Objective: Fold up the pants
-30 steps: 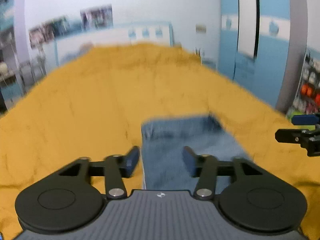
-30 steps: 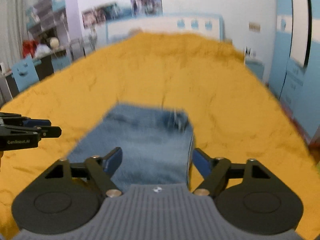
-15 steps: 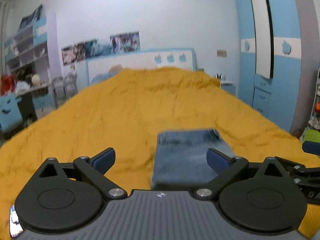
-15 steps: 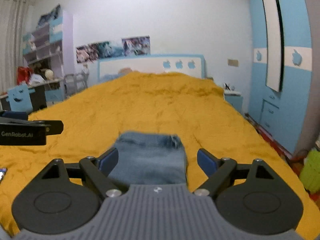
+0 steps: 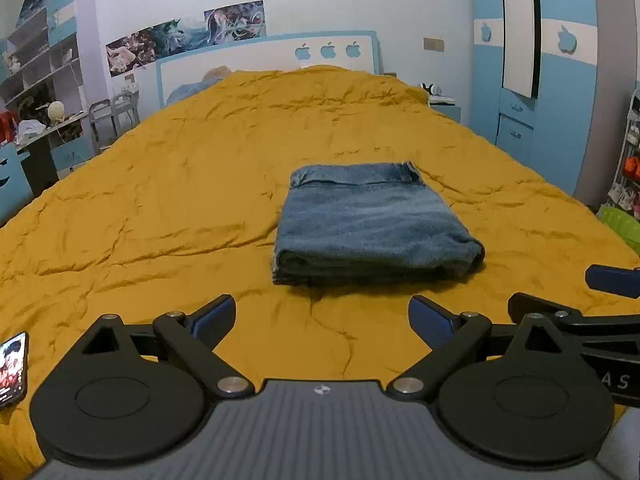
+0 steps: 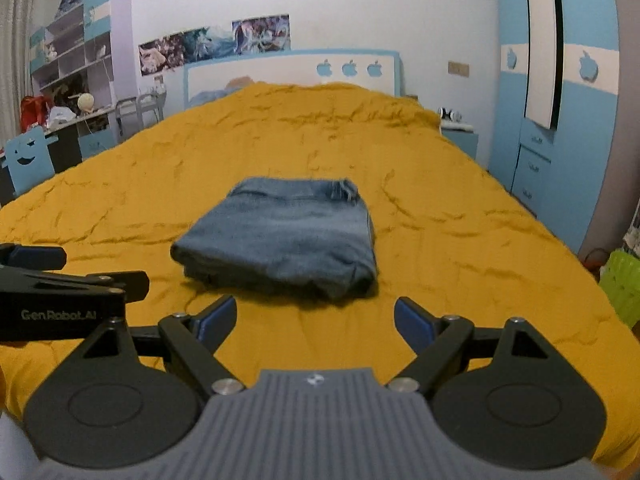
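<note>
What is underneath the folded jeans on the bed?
The folded jeans rest on the wrinkled yellow bedspread. The patch directly beneath them is covered, so anything there cannot be seen.

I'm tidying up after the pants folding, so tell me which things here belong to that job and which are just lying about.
Part of the job:
- folded blue denim pants, lying on the mustard-yellow bedspread
- left gripper, open and empty
- right gripper, open and empty

Just lying about:
- smartphone with a lit screen at the bedspread's near left edge
- lime-green plastic basket beside the bed
</note>
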`<act>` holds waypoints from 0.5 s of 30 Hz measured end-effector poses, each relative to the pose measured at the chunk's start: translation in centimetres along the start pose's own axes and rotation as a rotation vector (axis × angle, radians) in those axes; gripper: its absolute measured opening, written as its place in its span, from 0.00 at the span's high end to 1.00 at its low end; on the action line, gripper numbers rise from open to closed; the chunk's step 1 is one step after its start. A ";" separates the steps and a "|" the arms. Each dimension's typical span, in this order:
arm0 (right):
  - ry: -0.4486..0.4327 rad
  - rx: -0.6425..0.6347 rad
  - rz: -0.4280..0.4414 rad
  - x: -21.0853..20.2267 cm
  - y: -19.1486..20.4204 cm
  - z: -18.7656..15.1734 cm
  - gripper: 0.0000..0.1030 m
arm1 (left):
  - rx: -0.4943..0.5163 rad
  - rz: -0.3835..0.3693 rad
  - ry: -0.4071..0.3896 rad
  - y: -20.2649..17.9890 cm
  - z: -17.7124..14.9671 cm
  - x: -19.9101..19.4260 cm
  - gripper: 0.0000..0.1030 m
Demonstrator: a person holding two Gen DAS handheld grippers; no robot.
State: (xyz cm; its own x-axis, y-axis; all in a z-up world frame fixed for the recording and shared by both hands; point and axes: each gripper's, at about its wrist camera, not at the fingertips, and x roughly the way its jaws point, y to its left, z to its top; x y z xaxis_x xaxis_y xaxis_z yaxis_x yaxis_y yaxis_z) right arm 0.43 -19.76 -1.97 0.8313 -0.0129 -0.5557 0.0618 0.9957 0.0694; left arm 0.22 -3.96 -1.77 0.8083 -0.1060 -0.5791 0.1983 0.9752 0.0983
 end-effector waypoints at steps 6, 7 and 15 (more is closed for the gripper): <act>0.054 0.037 0.011 1.1 -0.5 -0.8 0.20 | 0.001 0.006 0.008 0.0 -0.7 -0.1 0.00; 0.061 0.039 0.011 1.2 -0.6 -0.9 0.20 | 0.002 0.008 0.009 0.0 -0.7 0.0 0.00; 0.079 0.042 0.009 1.7 -0.7 -0.9 0.20 | 0.001 0.015 0.001 0.1 -0.8 -0.1 0.00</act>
State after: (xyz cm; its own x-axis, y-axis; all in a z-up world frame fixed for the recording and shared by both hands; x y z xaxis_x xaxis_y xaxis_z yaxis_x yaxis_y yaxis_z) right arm 1.37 -20.41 -3.70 0.7858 0.0054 -0.6185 0.0785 0.9910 0.1084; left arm -0.27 -3.71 -2.39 0.8109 -0.0909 -0.5781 0.1866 0.9765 0.1081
